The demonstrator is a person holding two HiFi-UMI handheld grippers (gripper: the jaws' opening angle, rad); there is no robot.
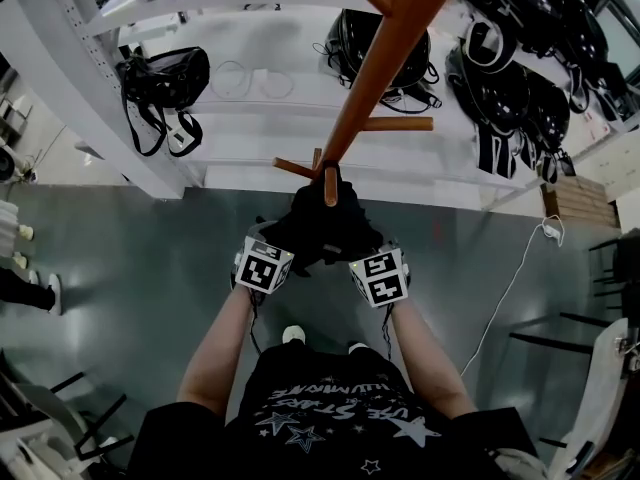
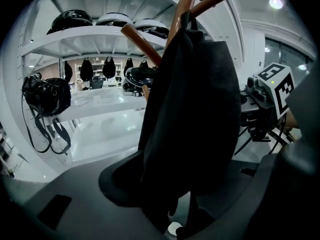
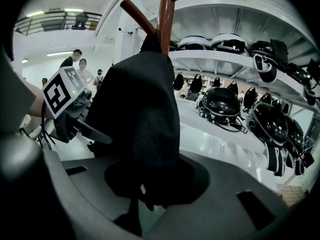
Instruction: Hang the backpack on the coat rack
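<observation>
Head view places the backpack (image 1: 322, 226) directly between the two tongs, just ahead of both marker cubes. Its top loop (image 1: 330, 183) is raised against the coat rack (image 1: 385, 63) at a low peg (image 1: 296, 168). The left tongs (image 1: 290, 248) grip the bag's left flank; the left gripper view shows dark fabric filling the gap, with the jaws closed on it. The right tongs (image 1: 352, 248) grip the opposite flank in the same way, jaws closed on fabric near the bag's lower edge. The bag rises upright above both pairs of jaws, its top touching the pole where the pegs branch. No view confirms that the loop is fully seated over a peg.

Judged step: final seating of the loop on the peg. Before you release, lower both tongs slightly and verify that the peg takes the weight. Then open one pair of jaws at a time and withdraw toward yourself, clear of the straps.

Beyond the rack, well ahead of the tongs, a white shelf (image 1: 250, 128) carries helmets (image 3: 222, 101) and a black bag (image 1: 165, 73).
</observation>
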